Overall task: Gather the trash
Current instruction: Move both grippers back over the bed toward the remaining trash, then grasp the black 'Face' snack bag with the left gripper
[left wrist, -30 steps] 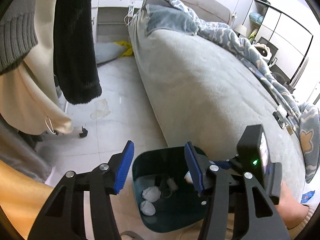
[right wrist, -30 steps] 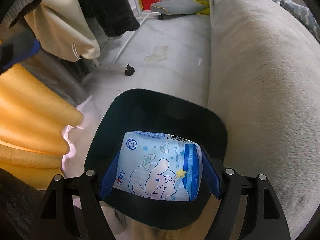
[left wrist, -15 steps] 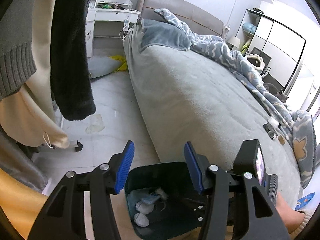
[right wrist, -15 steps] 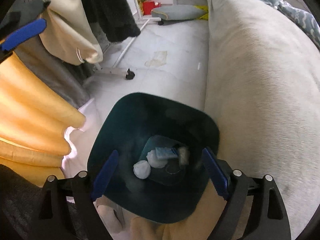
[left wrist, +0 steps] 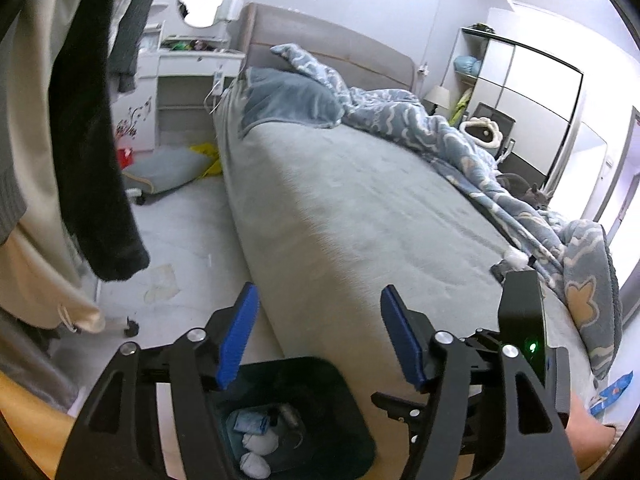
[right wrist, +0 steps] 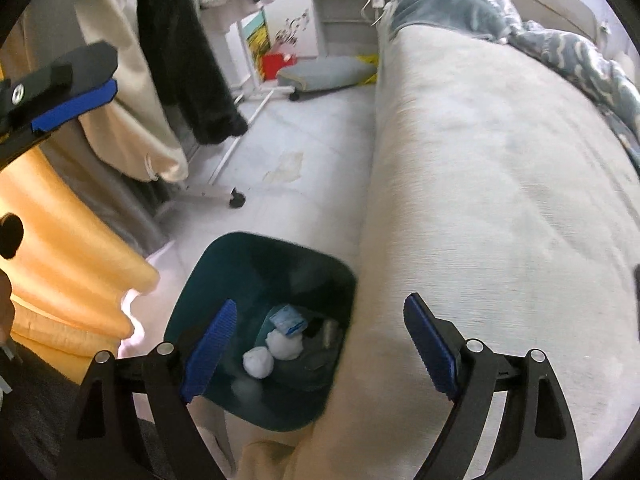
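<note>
While the right tool (right wrist: 316,344) hangs spread and empty, the bin (right wrist: 192,300) holds tissue balls (right wrist: 258,362) beside the bed (right wrist: 500,200). Left tool (left wrist: 318,336) is opening, nothing between.

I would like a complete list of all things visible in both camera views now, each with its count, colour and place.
trash bin: one, dark teal, on floor beside bed
tissue balls: at least two, white, inside bin
blue packet: one, inside bin
bed: one, grey cover
blanket: one, blue patterned, on bed
floor cushion: one, grey, near dresser
hanging clothes: several, black and cream, at left
yellow fabric: one, beside bin
left tongs: blue pads, empty, opening
right tongs: blue pads, open, empty
</note>
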Demonstrator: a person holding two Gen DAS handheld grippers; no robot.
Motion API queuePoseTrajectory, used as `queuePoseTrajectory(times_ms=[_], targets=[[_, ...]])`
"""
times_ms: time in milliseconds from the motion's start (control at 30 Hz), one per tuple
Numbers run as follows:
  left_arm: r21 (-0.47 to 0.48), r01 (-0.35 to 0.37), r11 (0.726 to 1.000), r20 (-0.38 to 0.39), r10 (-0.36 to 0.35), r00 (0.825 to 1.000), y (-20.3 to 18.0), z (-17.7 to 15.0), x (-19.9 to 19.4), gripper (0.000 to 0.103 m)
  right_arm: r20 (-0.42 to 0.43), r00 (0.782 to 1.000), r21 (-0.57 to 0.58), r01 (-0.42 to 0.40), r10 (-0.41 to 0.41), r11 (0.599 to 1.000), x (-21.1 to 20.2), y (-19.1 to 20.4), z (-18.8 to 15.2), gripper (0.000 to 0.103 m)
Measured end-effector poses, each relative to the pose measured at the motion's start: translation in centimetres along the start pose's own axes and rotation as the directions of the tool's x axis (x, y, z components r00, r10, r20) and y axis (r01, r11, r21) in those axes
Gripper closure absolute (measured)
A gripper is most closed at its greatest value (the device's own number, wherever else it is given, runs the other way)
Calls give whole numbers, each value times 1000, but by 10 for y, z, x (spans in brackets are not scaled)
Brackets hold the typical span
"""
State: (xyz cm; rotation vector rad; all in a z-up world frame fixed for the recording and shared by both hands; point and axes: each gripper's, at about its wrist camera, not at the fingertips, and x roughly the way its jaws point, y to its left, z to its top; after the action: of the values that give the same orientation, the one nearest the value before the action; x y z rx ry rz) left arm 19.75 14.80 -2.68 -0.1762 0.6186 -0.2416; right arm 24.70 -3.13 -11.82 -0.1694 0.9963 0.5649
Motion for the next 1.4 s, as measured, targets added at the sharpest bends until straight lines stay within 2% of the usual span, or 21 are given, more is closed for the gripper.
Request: queuePoseTrajectory(times_ms=[100,333,600,833,1300,1400], targets=[[26,-1,1000,20,1,1000,-19,4,1,26,50,999,20,21,-22,1000,-18,-17,-2,16],[85,17,996,11,-18,1000,-61,7,15,26,125,988,52,85,-91,995,-49,-54,-8,16],[105,64,992,-5,-64,998,-103,10,37,26,174,972,96,145,-160,985,-76,-96,-17,16],[100,100,990,-27,-98,995,-132,11,58,26,189,957,150,192,-219,970,-95,-139,-30,16],[160,158,974,-65,-149,987,-195,10,101,28,197,931,241,258,-307,936,-121,-217,-49,16],[169,197,966,-98,-182,978,-206,9,113,28,197,927,247,269,-320,931,-124,-227,-52,16]])
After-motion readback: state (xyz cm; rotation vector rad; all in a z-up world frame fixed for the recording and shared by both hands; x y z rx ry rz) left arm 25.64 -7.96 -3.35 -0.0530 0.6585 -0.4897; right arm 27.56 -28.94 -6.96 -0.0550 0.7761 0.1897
